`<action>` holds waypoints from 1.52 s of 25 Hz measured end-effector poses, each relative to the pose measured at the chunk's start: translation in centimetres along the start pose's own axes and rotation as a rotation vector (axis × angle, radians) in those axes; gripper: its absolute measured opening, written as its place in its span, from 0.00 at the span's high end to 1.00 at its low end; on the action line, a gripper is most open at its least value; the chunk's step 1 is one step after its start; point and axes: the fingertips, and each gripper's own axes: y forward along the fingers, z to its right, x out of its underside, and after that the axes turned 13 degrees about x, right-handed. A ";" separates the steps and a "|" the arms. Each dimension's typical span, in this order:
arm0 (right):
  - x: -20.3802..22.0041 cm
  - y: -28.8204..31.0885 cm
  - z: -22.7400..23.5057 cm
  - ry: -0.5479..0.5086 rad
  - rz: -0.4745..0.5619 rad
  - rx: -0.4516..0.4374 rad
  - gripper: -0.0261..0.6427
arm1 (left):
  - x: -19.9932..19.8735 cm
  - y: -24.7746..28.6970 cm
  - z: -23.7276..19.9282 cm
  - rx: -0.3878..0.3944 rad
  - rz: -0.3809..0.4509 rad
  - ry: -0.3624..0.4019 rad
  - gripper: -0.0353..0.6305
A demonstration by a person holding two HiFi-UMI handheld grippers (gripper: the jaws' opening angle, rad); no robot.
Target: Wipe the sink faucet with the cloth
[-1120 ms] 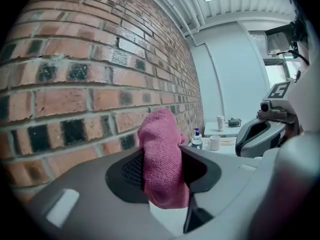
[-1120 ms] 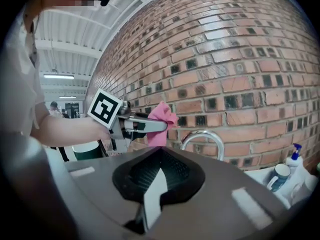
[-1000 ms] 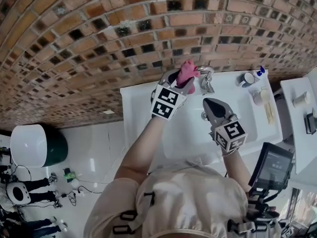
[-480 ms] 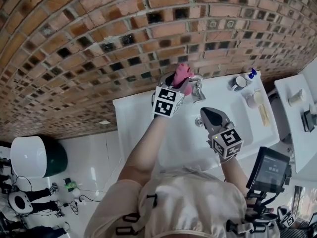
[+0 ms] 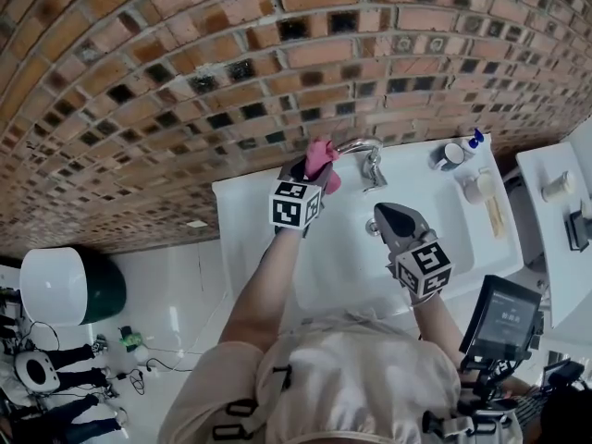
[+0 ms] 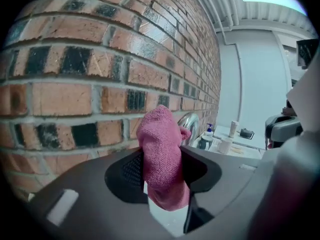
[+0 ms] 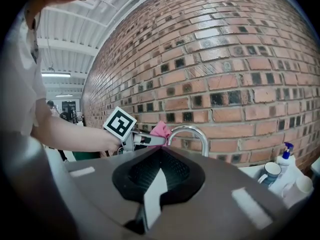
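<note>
A chrome faucet (image 5: pixel 359 145) arches over the white sink (image 5: pixel 462 220) below the brick wall. My left gripper (image 5: pixel 314 168) is shut on a bunched pink cloth (image 5: pixel 321 159), which lies against the left end of the spout. In the left gripper view the cloth (image 6: pixel 160 149) fills the gap between the jaws and hides most of the faucet (image 6: pixel 191 122). My right gripper (image 5: pixel 387 213) hangs over the basin in front of the faucet, shut with nothing in it. The right gripper view shows the faucet (image 7: pixel 192 131), the cloth (image 7: pixel 161 129) and the left gripper (image 7: pixel 145 140) beyond my right gripper (image 7: pixel 161 152).
A mug (image 5: pixel 450 154), a soap bottle (image 5: pixel 476 139) and a cup (image 5: pixel 480 186) stand on the sink's right ledge. A side counter (image 5: pixel 546 211) with a cup (image 5: pixel 558 185) lies further right. A monitor (image 5: pixel 506 317) stands at the lower right. The brick wall (image 5: pixel 277 54) backs the sink.
My left gripper has moved down and to the left with the cloth, from the top of the faucet's arch to the spout's left end, rolling as it went. The right gripper has barely shifted.
</note>
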 end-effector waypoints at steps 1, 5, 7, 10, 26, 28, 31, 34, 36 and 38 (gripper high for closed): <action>0.0 0.0 0.0 0.000 0.000 -0.001 0.97 | 0.8 -0.1 -0.3 -0.007 -0.011 -0.023 0.70; -0.1 0.1 -0.2 -0.001 0.008 -0.009 0.97 | -1.4 -1.0 0.2 -0.013 0.072 -0.039 0.70; -0.3 0.1 -0.3 -0.001 0.011 -0.011 0.97 | -4.7 -0.9 1.6 0.010 0.121 0.023 0.70; -0.5 0.1 -0.4 -0.002 0.015 -0.012 0.97 | -8.6 0.3 4.0 0.069 0.152 0.094 0.70; 0.3 -0.2 0.1 0.014 -0.005 0.010 0.97 | -2.7 0.3 1.4 -0.006 0.074 0.057 0.69; 0.1 -0.2 -0.2 0.007 -0.002 0.005 0.97 | -1.2 0.0 0.9 -0.025 0.031 0.045 0.69; -0.2 -0.3 -0.6 -0.001 0.002 0.000 0.97 | -0.6 -0.8 0.7 -0.042 0.032 0.029 0.69; -0.8 -0.3 -0.8 -0.007 0.017 -0.002 0.97 | -4.3 -1.2 2.6 -0.025 0.121 0.098 0.69; -1.1 -0.5 -0.8 -0.008 0.029 0.002 0.97 | -6.9 -0.5 4.3 0.004 0.149 0.147 0.69; -1.2 -0.9 -0.8 -0.009 0.037 0.007 0.97 | -8.4 0.6 5.9 0.032 0.155 0.167 0.69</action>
